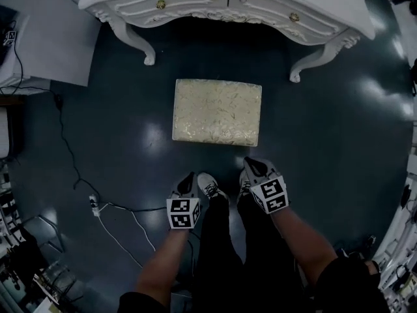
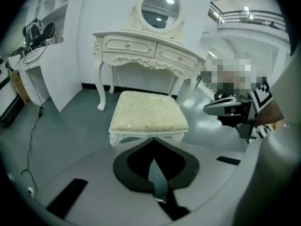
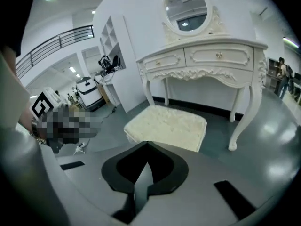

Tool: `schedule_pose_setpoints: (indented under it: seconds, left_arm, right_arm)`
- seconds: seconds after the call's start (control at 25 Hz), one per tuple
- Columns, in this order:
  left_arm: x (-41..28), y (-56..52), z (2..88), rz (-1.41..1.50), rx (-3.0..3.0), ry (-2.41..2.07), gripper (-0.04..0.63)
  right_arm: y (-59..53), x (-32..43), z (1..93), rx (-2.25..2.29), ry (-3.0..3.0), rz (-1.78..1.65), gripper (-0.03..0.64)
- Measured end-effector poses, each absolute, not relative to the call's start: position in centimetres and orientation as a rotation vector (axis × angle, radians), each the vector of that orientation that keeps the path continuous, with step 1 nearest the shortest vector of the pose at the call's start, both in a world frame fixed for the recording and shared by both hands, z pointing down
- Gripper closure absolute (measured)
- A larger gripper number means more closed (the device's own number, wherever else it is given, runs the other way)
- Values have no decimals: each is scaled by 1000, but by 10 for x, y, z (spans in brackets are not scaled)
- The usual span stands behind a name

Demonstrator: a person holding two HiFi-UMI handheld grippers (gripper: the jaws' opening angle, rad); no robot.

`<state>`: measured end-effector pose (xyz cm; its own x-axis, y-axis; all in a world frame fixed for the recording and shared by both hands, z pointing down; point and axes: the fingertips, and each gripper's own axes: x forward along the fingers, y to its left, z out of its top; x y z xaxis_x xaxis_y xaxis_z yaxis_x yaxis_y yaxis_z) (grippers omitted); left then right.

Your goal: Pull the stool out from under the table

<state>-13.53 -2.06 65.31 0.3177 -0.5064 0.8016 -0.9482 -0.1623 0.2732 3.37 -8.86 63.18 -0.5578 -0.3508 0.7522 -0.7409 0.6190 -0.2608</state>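
Hovering at the left by the person's leg, the left hand-held gripper point(image 1: 188, 178) has its jaws pressed together on nothing, tips aimed forward and down. Ahead of it, toward the table point(image 1: 195, 2), the stool point(image 1: 217, 111) stands on the dark floor point(image 1: 130, 142), wholly clear of the table's front edge and midway between its two front legs. Its cushion runs slightly longer from side to side, parallel to that edge. The near side of the seat faces both tools squarely, with a strip of bare floor between. At the right, the right hand-held gripper point(image 1: 251, 165) is likewise closed and empty. It looks a little nearer the stool's near right corner than its partner is to the left one. Judged from this, the pull seems already done; any further move would mean reaching forward and down to the seat's near edge.
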Motion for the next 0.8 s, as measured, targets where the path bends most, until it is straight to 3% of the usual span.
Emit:
schedule_pose_setpoints:
  seconds: [0.48, 0.8]
  left_arm:
    - [-64, -82, 359, 467, 2025, -1226, 588]
    - [-42, -96, 243, 408, 2122, -1198, 588]
  right_arm:
    - [-136, 32, 351, 932, -2475, 787, 589]
    - [-143, 45, 228, 949, -2609, 755, 589]
